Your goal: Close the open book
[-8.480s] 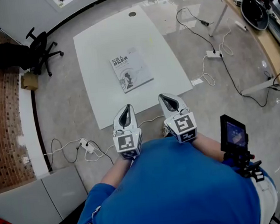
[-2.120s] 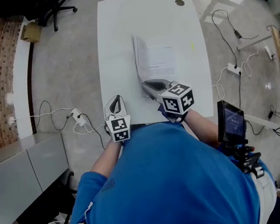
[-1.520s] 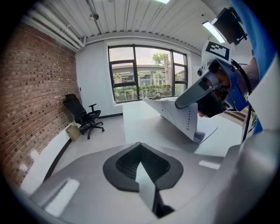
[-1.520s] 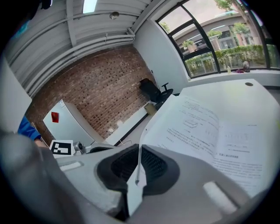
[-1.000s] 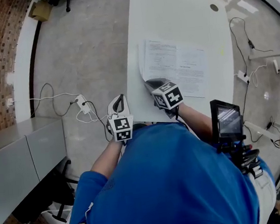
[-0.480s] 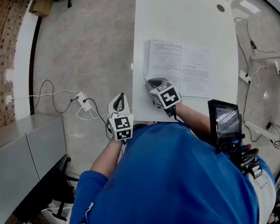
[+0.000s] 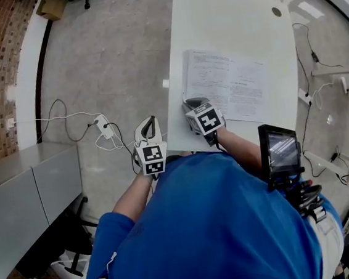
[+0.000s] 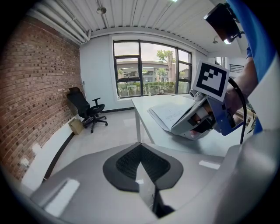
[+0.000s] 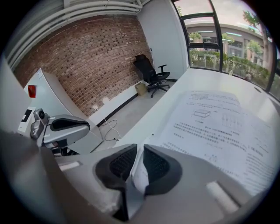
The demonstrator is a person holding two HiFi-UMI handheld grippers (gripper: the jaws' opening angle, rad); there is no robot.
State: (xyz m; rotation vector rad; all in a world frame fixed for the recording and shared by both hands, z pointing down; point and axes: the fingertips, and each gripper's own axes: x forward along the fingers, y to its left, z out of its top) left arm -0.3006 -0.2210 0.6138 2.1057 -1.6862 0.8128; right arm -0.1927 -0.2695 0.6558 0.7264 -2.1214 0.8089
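Observation:
The book (image 7: 228,90) lies open and flat on the white table (image 7: 237,24), printed pages up. My right gripper (image 7: 192,104) is at the book's near left corner. In the right gripper view its jaws (image 9: 139,151) are opening, with the edge of a page (image 9: 141,173) between the pads, which stand slightly apart. The open pages (image 9: 218,127) spread out beyond them. My left gripper (image 7: 149,130) hangs off the table's left side above the floor. Its pads (image 8: 140,146) are shut together on nothing. From the left gripper view the right gripper (image 8: 192,124) rests against the book (image 8: 168,113).
A power strip with cables (image 7: 104,127) lies on the floor left of the table. A grey cabinet (image 7: 31,194) stands at the lower left. A black office chair (image 8: 87,109) sits by the brick wall. A small screen (image 7: 278,153) is mounted by the person's right arm.
The book was closed at first and now lies open. Over the last second its left-hand pages settled flat while my right gripper stayed at the near left corner. My left gripper has not moved.

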